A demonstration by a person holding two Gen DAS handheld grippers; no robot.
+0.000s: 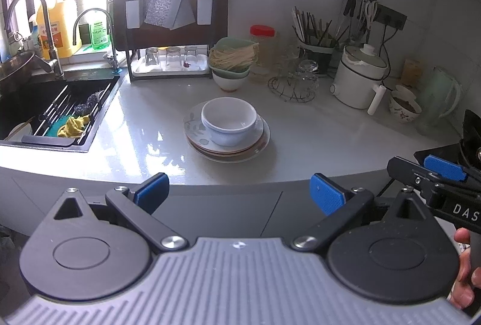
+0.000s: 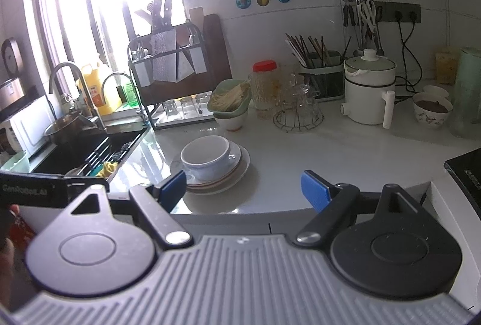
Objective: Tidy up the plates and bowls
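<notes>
1. Both views looked across a pale counter (image 1: 315, 132). A white bowl (image 1: 229, 120) sat upright on a stack of plates (image 1: 255, 144) near the centre of the left view and at about 10 o'clock from the right gripper's fingertips in the right view.
2. The left gripper (image 1: 239, 194) had its blue pads (image 1: 151, 189) spread wide with nothing between them; it hung short of the counter edge, with the stack ahead at 12 o'clock.
3. The right gripper (image 2: 242, 189) was likewise spread and empty; its left pad overlapped the near rim of the plates in the picture, though we could not tell whether they touched.
4. A sink (image 1: 99, 126) lay at 9 o'clock of the stack, a dish rack (image 1: 171, 33) at 11 o'clock, and a second, green-lined bowl of noodles (image 1: 233, 59) at 12 o'clock behind it.
5. We judged the bowl and plates to be glazed ceramic: stiff, fairly heavy, slippery and breakable. The bowl seemed best taken by pinching its rim wall, one pad inside and one outside.
6. The plates looked harder to hold, offering only a thin edge; we judged that lifting them together risked slipping.
</notes>
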